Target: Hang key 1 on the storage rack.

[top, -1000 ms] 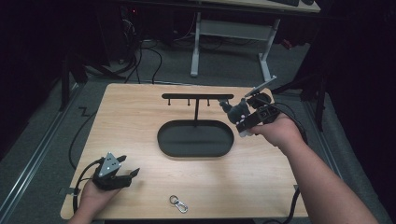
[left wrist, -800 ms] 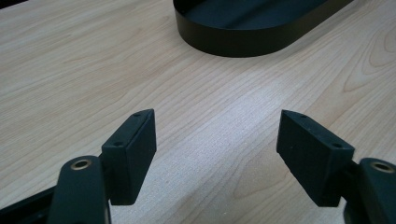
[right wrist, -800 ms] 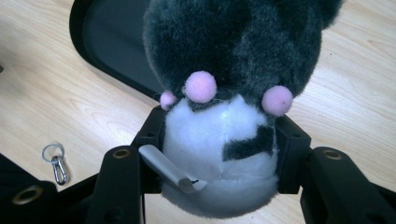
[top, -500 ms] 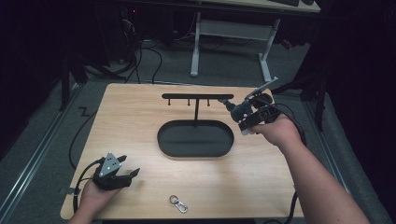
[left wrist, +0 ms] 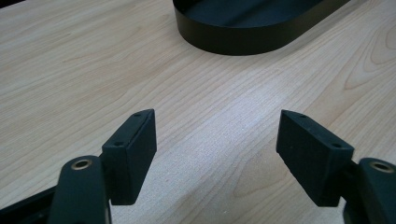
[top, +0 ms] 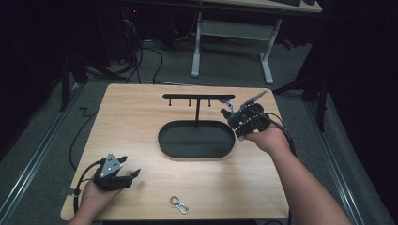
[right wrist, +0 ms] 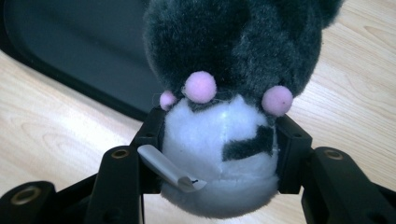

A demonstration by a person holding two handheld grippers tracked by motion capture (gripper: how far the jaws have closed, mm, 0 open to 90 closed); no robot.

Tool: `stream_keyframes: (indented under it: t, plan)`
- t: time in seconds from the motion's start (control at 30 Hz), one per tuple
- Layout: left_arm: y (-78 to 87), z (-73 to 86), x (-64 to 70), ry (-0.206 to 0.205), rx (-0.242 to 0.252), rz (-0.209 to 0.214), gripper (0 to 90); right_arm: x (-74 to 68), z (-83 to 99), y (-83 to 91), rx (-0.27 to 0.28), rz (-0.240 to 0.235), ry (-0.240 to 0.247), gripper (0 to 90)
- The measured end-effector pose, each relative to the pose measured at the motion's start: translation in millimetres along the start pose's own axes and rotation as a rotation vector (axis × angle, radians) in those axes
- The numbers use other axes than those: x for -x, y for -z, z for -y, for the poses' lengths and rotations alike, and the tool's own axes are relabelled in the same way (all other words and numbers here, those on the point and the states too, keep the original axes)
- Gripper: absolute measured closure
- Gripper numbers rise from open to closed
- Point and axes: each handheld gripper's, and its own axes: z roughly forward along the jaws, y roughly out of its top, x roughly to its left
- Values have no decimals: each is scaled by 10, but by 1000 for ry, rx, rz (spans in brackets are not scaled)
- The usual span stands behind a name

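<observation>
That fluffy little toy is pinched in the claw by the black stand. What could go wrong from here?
The plush toy is squeezed between the right gripper jaws around its soft white part, so it might slip or twist out. The gripper sits close to the hook stand, so it might bump the stand. If the toy drops, it could miss the tray and land on the table.

Plush toy, dark grey fur above, white below, with pink pompoms and black markings; matte black oval tray; pale wood-grain table.
</observation>
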Motion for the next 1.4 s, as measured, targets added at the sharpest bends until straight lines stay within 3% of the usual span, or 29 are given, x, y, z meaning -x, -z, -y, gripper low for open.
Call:
stream_keyframes:
  t: [0.43,0.63,0.73,0.93,1.17,1.4]
  plan:
    - [-4,0,4,-5,-7,7,293,-45,-83,-331,64,-12,-35,456]
    - [-13,5,5,-6,-7,6,293,-44,-108,-461,71,-16,-66,400]
    - [-5,2,-1,-4,-7,8,293,-28,-106,-486,67,-15,-80,345]
    - [-8,0,4,-4,-6,11,293,-39,-60,-418,82,-19,-87,323]
    - [-3,-5,11,-2,-5,15,301,-99,126,-307,134,-20,-71,330]
    - [12,-25,58,-9,0,36,332,-247,536,-291,241,-18,-20,376]
